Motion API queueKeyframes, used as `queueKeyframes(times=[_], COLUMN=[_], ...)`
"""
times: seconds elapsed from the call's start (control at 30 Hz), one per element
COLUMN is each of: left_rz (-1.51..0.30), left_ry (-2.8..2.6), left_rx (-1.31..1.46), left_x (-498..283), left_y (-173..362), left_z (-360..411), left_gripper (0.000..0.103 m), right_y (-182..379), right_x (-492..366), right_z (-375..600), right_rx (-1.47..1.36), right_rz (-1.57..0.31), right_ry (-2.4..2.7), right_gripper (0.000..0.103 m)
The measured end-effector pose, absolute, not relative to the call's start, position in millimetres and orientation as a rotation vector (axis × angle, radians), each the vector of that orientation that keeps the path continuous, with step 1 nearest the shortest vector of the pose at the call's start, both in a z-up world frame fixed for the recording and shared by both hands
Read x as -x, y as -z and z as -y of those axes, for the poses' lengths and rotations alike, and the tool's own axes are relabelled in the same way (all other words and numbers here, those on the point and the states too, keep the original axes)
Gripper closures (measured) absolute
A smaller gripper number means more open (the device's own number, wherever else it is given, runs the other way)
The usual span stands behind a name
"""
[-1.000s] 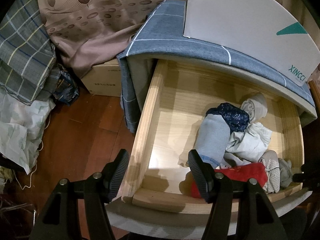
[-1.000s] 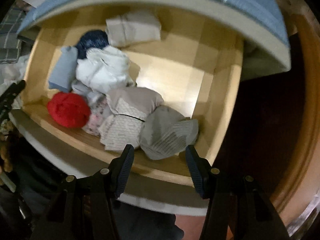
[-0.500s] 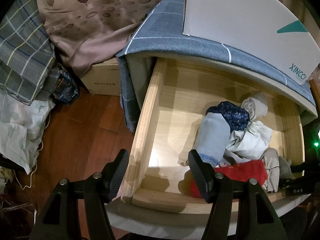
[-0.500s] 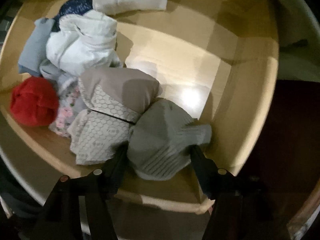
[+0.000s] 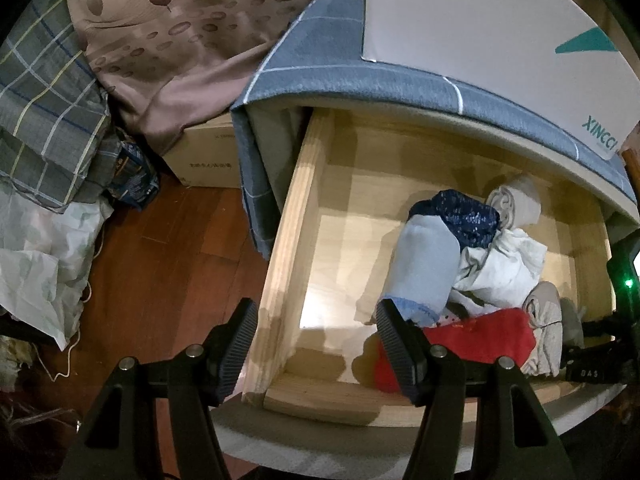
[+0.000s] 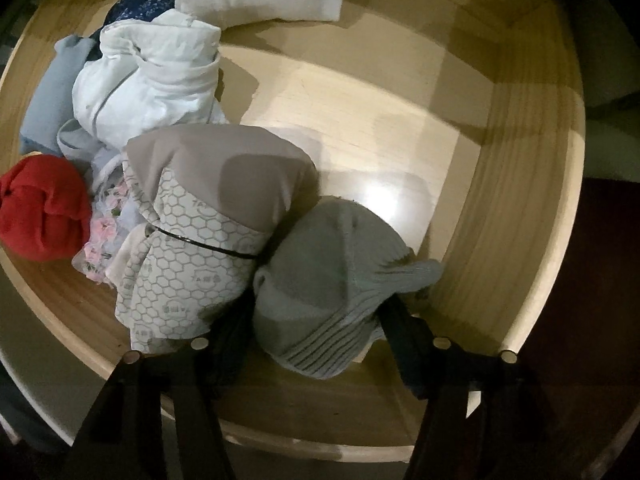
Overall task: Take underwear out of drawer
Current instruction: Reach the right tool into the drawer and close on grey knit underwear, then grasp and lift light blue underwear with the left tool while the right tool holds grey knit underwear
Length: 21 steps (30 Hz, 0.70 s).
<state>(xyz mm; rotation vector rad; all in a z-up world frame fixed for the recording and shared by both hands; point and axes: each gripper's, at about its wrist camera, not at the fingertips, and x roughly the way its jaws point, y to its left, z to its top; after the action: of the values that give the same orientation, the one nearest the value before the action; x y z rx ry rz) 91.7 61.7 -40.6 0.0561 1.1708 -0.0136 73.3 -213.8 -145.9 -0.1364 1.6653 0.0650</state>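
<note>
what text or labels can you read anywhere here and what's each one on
"XINCCI": white box, atop the blue cloth.
"TA..." marks inside the honeycomb print: folded underwear; rest too blurred.
Print on the cardboard box: too small to read.
Marking on the right gripper: unclear.

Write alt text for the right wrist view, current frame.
The right hand-held gripper straddles a grey ribbed bundle at the front of an open wooden drawer, its jaws closing in on it. Left of it lie a honeycomb-print roll, white cloth and a red bundle.
</note>
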Motion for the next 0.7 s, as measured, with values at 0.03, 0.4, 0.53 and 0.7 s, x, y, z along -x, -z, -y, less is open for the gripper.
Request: queueKeyframes(times=[0.03,0.4,0.53,0.7], left_rz=[-1.176,-1.235,-1.271,-1.277], left_ry=[0.015,0.061,0.079,0.078], left_rx=[-0.059,-0.068,-0.063,-0.091], left_x=[-92,-96,-99,-102], left_y=[41,50,55,56], left_z=[-62,-57,-56,-49], left_gripper=[0.040,0.040,0.040,0.040], right_y=[145,139,136,139], right_x=[-72,-32,-24,-16], right_z=[214,230,234,227], right_rx=[0.130,-0.007,-0.021,0.000], right_rz=[-1.661,-1.608,-1.596,-1.608], right_ry=[-0.062,-0.047,-0.022,-0.014], right_gripper=[0.050,0.064,0.064,0.064])
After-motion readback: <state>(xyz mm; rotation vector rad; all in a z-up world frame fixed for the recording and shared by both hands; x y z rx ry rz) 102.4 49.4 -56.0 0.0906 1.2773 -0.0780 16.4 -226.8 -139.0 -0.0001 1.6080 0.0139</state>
